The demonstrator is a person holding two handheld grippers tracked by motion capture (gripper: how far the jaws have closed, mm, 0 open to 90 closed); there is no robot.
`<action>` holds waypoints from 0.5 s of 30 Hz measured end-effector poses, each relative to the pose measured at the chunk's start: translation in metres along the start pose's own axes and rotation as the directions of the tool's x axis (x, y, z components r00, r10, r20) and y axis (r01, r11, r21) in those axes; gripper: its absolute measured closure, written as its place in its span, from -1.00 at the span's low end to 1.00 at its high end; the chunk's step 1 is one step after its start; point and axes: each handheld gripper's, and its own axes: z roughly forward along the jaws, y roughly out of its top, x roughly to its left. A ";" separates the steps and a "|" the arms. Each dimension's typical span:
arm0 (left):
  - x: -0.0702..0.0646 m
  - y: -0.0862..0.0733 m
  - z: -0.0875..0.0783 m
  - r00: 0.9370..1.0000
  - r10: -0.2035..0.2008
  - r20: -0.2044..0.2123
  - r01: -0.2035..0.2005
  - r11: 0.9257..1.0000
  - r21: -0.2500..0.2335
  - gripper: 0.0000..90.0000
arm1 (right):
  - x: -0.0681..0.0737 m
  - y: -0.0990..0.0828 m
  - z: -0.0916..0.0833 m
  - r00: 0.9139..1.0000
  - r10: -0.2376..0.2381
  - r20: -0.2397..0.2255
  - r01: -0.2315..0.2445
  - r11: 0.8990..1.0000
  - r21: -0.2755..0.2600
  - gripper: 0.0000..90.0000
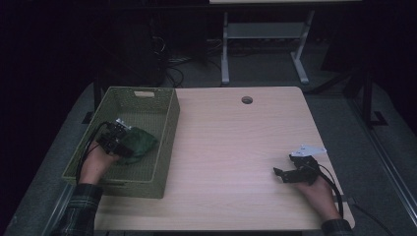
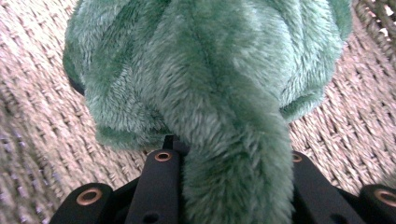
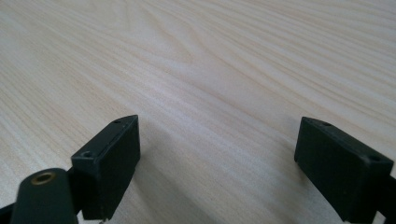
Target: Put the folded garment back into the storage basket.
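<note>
A green plush toy (image 1: 140,142) lies in the green woven basket (image 1: 142,93) at the table's left. My left gripper (image 1: 120,140) is down inside the basket, shut on the toy from its near left side. In the left gripper view the furry toy (image 2: 205,74) bulges out from between the two black jaws of my left gripper (image 2: 229,158), with the basket's woven floor (image 2: 42,116) right behind it. My right gripper (image 1: 281,174) rests low over the wooden table (image 1: 236,137) near its front right. It (image 3: 217,154) stands open, with bare wood between the jaws.
A round cable hole (image 1: 247,100) sits near the table's far edge. Beyond the table a white desk frame (image 1: 260,34) stands on the dark floor with cables around it. The basket's walls hem in my left hand.
</note>
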 end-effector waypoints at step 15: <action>0.001 -0.002 -0.008 0.999 -0.036 0.018 0.037 0.997 -0.061 -0.30 | 0.000 0.000 0.000 1.000 0.004 0.002 -0.004 1.000 0.001 -0.69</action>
